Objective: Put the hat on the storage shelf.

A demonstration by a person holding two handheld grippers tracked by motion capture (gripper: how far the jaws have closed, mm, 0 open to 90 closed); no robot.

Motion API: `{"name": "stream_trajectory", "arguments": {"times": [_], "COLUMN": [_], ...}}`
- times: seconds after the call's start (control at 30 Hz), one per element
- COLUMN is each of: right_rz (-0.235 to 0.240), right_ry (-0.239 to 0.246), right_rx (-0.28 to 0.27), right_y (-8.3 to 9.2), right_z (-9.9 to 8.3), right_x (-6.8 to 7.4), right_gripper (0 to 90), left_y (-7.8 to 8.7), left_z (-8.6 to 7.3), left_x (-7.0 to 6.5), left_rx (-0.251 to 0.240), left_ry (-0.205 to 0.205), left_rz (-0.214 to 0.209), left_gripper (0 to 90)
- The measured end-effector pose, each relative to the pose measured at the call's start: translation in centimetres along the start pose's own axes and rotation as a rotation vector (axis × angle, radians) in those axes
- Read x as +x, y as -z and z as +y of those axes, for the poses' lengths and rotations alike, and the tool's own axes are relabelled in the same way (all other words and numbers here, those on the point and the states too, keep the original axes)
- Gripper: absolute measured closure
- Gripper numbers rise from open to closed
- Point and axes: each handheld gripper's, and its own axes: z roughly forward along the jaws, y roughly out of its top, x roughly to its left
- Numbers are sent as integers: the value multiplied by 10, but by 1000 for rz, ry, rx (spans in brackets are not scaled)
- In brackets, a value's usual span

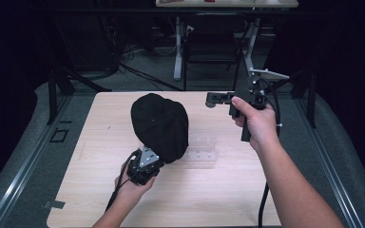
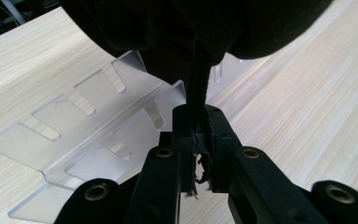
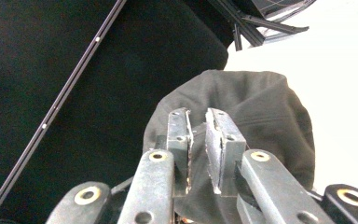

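A black cloth hat (image 1: 159, 124) bulges over the middle of the wooden table (image 1: 90, 194). My left gripper (image 1: 150, 153) comes up from the near side and is shut on its lower edge. In the left gripper view the jaws (image 2: 198, 112) pinch a fold of the black hat (image 2: 191, 28), frayed threads showing between the pads. My right gripper (image 1: 211, 99) is held above the table's far right, pointing left toward the hat. Its pads (image 3: 196, 114) stand a narrow gap apart with nothing between them, and the hat (image 3: 256, 116) lies beyond.
A clear plastic slotted rack (image 1: 202, 149) lies on the table just right of the hat, and shows under it as the rack (image 2: 88, 121) in the left gripper view. Beyond the far edge stand a chair (image 1: 211, 45) and table legs; metal floor rails (image 1: 24, 164) run along both sides.
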Motion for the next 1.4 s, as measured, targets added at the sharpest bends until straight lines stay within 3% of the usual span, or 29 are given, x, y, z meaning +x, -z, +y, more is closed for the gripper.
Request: {"name": "stream_trajectory", "arguments": {"times": [0.03, 0.1, 0.13, 0.2, 0.53, 0.6, 0.7, 0.9, 1.03, 1.13, 1.4], "right_rz": [-2, -5, -13, -14, -41, -48, -95, -107, -126, -176, -248], "right_ry": [4, 5, 9, 10, 25, 29, 62, 70, 82, 107, 158], "right_rx": [4, 1, -3, -4, -7, -7, -7, -12, -16, -10, -12], "right_y": [1, 2, 3, 4, 11, 11, 13, 17, 21, 26, 39], "right_z": [0, 0, 0, 0, -1, -1, -2, -3, -5, -7, -15], "right_x": [0, 0, -1, -1, 0, 0, 0, 0, -2, -3, -6], "right_gripper": [792, 789, 787, 787, 762, 760, 733, 717, 714, 711, 694], "left_y": [0, 0, -1, -1, 0, 0, 2, 7, 13, 20, 32], "left_z": [0, -2, -2, -3, -18, -19, -23, -27, -28, -31, -38], "left_x": [3, 1, 4, 4, 7, 8, 10, 11, 12, 20, 33], "left_rx": [4, -2, 3, 2, -30, -30, -33, -29, -40, -37, -44], "left_ry": [-24, 0, -35, -32, 65, 69, 85, 78, 111, 135, 181], "left_rz": [-12, 1, -25, -26, -40, -43, -46, -43, -41, -47, -14], "left_gripper": [849, 848, 847, 848, 835, 830, 808, 790, 701, 636, 535]}}
